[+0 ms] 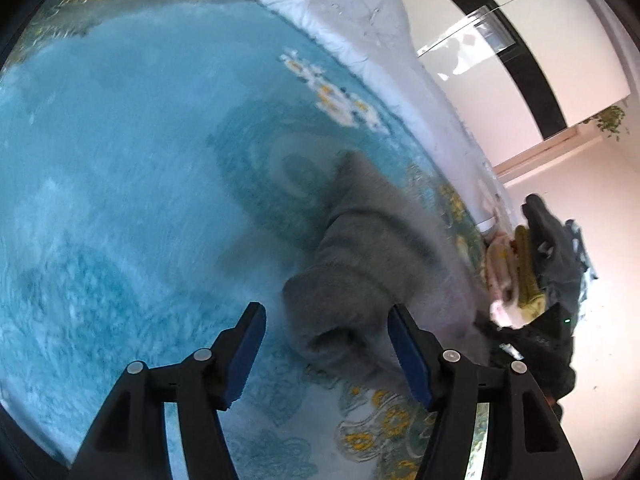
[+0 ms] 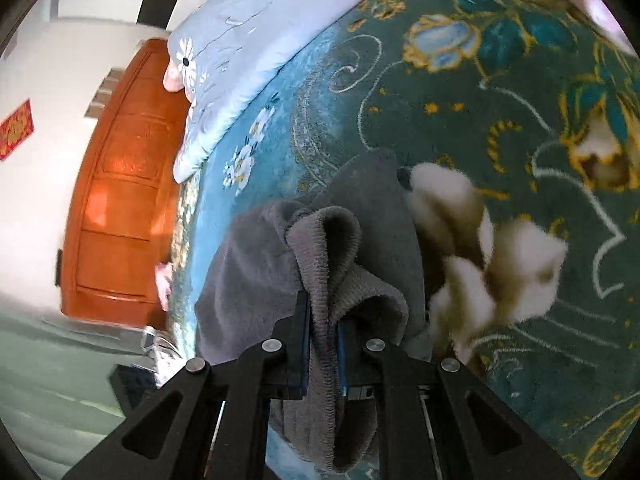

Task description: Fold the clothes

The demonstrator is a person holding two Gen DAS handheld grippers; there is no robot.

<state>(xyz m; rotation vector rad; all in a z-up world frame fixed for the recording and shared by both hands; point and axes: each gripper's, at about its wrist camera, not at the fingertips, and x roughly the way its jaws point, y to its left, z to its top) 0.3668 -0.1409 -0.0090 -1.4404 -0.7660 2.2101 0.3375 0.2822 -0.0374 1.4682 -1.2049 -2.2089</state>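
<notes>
A grey fleece garment (image 1: 360,256) lies bunched on the blue-green floral blanket (image 1: 120,160). My left gripper (image 1: 326,320) is open and empty, its jaws wide apart just short of the garment's near end. In the right wrist view my right gripper (image 2: 323,312) is shut on a ribbed edge of the same grey garment (image 2: 248,272), which drapes over and below the fingers (image 2: 302,320). The image is blurred.
A fluffy white-and-brown garment (image 2: 480,256) lies right of the grey one; it also shows in the left wrist view (image 1: 506,268) beside dark clothes (image 1: 556,248). A pale blue quilt (image 1: 360,20) lies along the bed's far side. An orange door (image 2: 120,200) stands beyond the bed's edge.
</notes>
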